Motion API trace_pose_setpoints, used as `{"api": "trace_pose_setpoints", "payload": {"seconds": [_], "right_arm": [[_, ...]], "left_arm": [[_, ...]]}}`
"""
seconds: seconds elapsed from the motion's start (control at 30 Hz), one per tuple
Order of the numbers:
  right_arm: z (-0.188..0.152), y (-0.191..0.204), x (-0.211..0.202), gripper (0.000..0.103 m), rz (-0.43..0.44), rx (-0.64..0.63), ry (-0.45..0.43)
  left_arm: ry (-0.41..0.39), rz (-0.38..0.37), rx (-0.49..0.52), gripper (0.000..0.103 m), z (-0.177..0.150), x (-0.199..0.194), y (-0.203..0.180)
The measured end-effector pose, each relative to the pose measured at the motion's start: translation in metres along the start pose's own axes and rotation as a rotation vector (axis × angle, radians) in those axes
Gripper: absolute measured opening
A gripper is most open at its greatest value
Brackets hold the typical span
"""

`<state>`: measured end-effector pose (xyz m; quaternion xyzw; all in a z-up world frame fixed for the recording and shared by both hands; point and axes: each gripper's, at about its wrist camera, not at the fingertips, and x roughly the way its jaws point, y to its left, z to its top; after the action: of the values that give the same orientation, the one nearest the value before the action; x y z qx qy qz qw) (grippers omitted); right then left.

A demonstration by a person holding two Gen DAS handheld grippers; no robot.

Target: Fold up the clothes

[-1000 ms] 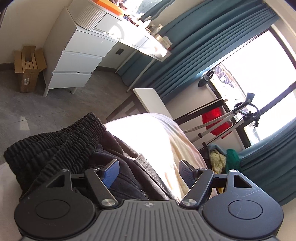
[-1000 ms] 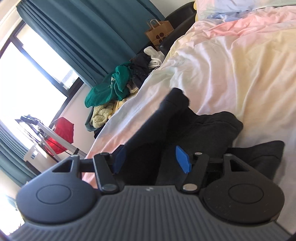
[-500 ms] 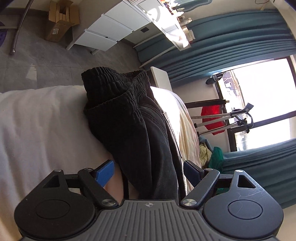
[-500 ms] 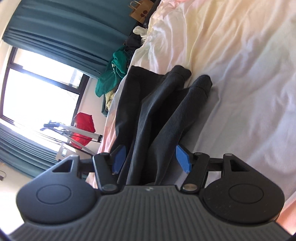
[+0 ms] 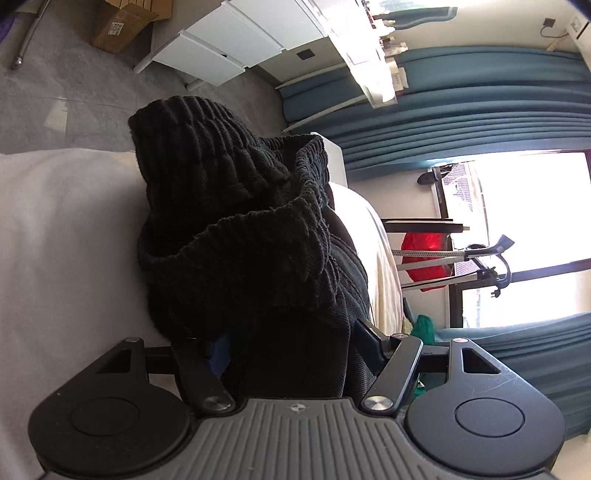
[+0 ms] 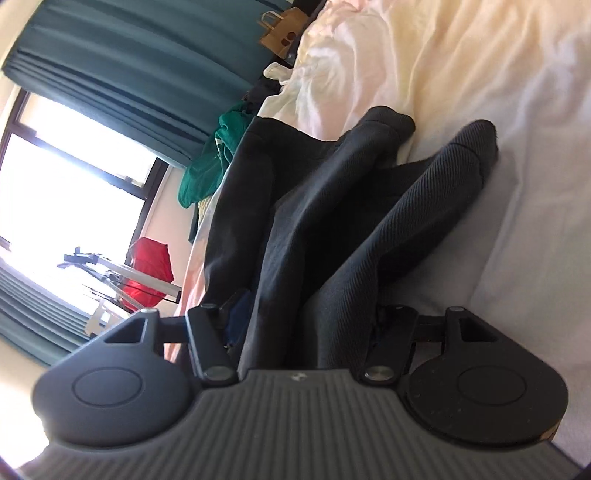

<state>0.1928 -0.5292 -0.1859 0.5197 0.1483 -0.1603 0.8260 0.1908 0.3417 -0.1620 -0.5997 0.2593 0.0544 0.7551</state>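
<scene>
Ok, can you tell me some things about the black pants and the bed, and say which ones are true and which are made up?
1. The black pants lie on the bed. True.
2. The pants' stretchy waistband shows in the left wrist view. True.
3. The curtains are bright yellow. False: they are teal.
4. The right gripper has nothing between its fingers. False: dark pant fabric fills the gap.
5. A brown paper bag stands beyond the bed. True.
6. The white drawers stand open. False: they look closed.
</scene>
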Motion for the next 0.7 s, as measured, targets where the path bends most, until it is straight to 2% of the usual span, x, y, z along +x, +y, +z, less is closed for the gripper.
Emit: {"api": "trace_pose_setpoints", "payload": {"seconds": [0.1, 0.13, 0.17, 0.23, 0.27, 0.43, 0.53, 0.7], "right_arm": [[-0.004, 0.009, 0.01, 0.059, -0.008, -0.099, -0.026], [-0.006, 0.012, 0.014, 0.052, -0.022, -0.129, -0.031], [-0.007, 0.014, 0.015, 0.037, -0.041, -0.151, -0.038], [-0.009, 0.017, 0.016, 0.026, -0.056, -0.171, -0.054], [-0.01, 0.018, 0.016, 0.019, -0.055, -0.172, -0.064], [-0.013, 0.022, -0.008, 0.011, -0.041, -0.133, -0.124], [-0.019, 0.021, -0.033, 0.01, -0.048, -0.114, -0.141], [-0.013, 0.024, -0.078, 0.009, -0.06, -0.126, -0.125]], "left_arm": [[-0.017, 0.0, -0.011, 0.067, 0.0, 0.003, 0.003], [-0.025, 0.007, -0.001, 0.061, -0.002, 0.003, 0.002], [-0.033, 0.019, 0.016, 0.058, -0.004, 0.002, 0.001], [-0.047, 0.04, 0.06, 0.045, -0.007, 0.001, -0.003], [-0.051, 0.054, 0.078, 0.042, -0.007, 0.0, -0.005], [-0.089, 0.112, 0.125, 0.02, -0.014, -0.019, -0.018], [-0.1, 0.114, 0.128, 0.017, -0.015, -0.037, -0.025], [-0.106, 0.107, 0.164, 0.015, -0.012, -0.044, -0.048]]}}
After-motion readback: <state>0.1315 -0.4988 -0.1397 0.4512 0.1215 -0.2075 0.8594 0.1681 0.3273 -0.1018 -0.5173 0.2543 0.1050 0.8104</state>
